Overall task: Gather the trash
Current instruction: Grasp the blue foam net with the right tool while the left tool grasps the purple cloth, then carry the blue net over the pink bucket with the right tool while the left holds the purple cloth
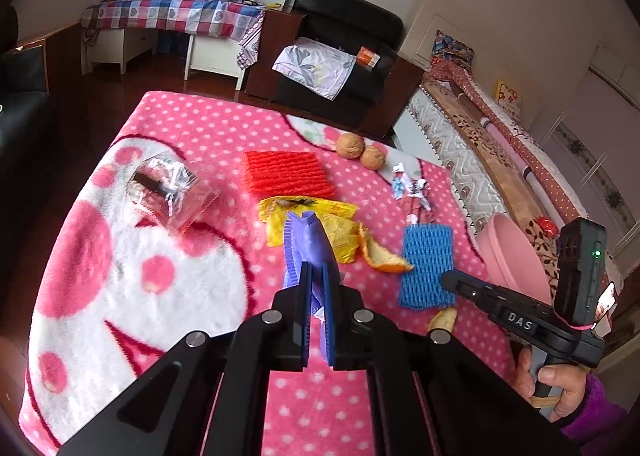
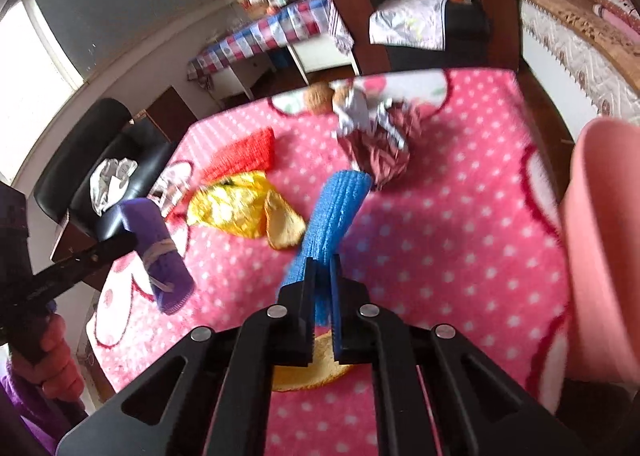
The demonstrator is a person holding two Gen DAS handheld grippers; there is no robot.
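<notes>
Early in the collection: the left gripper is clamping a purple foam sleeve, the right gripper is pinching the blue foam net, while wrappers, peel and walnuts are lying uncollected beside the pink bin.

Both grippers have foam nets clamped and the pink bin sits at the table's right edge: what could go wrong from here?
1. The blue foam net is pinched only at its near end by the right gripper; it may slip free before reaching the pink bin.
2. Carrying the purple foam net across in the left gripper could drag the orange peel along.
</notes>
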